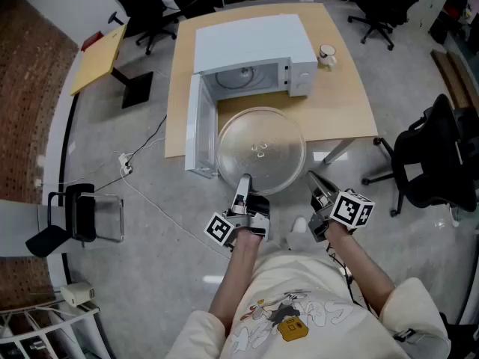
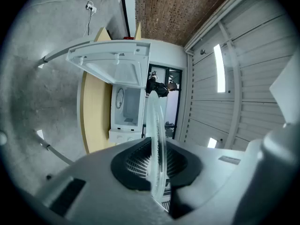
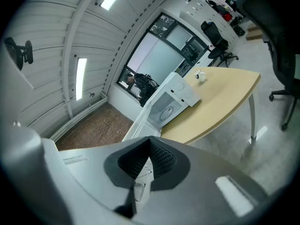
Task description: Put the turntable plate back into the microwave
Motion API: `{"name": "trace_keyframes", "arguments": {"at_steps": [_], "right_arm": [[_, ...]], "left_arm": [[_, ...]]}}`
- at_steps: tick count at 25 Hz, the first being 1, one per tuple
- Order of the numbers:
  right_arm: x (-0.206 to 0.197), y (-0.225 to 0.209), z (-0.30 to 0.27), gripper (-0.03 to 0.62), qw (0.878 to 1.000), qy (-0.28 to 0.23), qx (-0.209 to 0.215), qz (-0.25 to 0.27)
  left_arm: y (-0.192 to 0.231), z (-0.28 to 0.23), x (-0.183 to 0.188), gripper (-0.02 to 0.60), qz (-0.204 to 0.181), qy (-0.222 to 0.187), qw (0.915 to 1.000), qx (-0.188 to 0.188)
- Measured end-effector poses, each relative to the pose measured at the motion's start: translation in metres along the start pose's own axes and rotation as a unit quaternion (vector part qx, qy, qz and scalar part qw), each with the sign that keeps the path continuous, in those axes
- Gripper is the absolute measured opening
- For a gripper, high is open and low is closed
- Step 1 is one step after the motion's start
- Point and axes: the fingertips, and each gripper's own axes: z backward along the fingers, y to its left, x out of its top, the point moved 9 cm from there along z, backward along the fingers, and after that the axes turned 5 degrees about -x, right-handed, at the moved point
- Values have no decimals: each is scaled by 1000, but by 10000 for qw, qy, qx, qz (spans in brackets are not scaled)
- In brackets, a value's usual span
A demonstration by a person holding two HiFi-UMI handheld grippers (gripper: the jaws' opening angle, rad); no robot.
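Carrying stage, head view: turntable plate (image 1: 260, 149) is held roughly level just in front of the open microwave (image 1: 254, 47), at the near edge of the table (image 1: 337, 103); it is not yet inside.
Left gripper, head view: left gripper (image 1: 244, 179) bites the plate's near rim, probably so the far edge can lead into the cavity.
Right gripper, head view: right gripper (image 1: 311, 175) has its tips just beside the plate's near-right rim; contact cannot be told from here.
Door, head view: door (image 1: 196, 129) is swung out to the left, leaving the mouth unobstructed.
Plate, left gripper view: plate (image 2: 156, 125) is seen edge-on, clamped between the ribbed pads of the left gripper (image 2: 157, 161); this confirms the grip that the head view only suggests.
Microwave, left gripper view: microwave (image 2: 126, 109) and door (image 2: 112, 67) lie straight ahead past the plate's far edge; judged lined up for insertion.
Jaws, right gripper view: right gripper (image 3: 149, 161) has its pads closed together with nothing seen pinched between them, a detail the head view lacks.
Plate, right gripper view: the pale rim (image 3: 138, 121) runs just beyond the tips toward the microwave (image 3: 176, 100); this looks like a steadying post rather than a hold.
Table, right gripper view: table (image 3: 220, 109) carries a small cup (image 3: 200, 75) at the far right, well apart from the plate's path.
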Motion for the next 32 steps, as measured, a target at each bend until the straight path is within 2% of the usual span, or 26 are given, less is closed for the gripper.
{"name": "trace_keyframes", "arguments": {"at_steps": [4,11,15,17,18,21,26,32], "right_arm": [[-5,1,-4,5,9999,126,19,54],[-11,3,-2,5,10000,46,-48,55],[-11,12,-1,16,9984,-255,339,-383],[-18,16,-7,241,9953,-221,527,-783],[-23,17,-12,256,9939,-210,577,-915],[-33,24,-27,256,9908,-329,738,-1086],[-39,35,-62,249,9817,-547,1104,-1454],[-19,24,-124,232,9808,-377,974,-1649]], "left_arm": [[2,-1,2,29,43,45,10000,9],[5,-4,5,29,144,156,9998,27],[4,-8,13,29,101,263,9996,37],[4,-13,21,29,53,328,9994,35],[5,-15,25,29,20,360,9993,35],[11,-25,37,29,-77,449,9990,38],[32,-43,46,31,-21,480,9987,185],[58,-88,57,30,89,221,9996,176]]}}
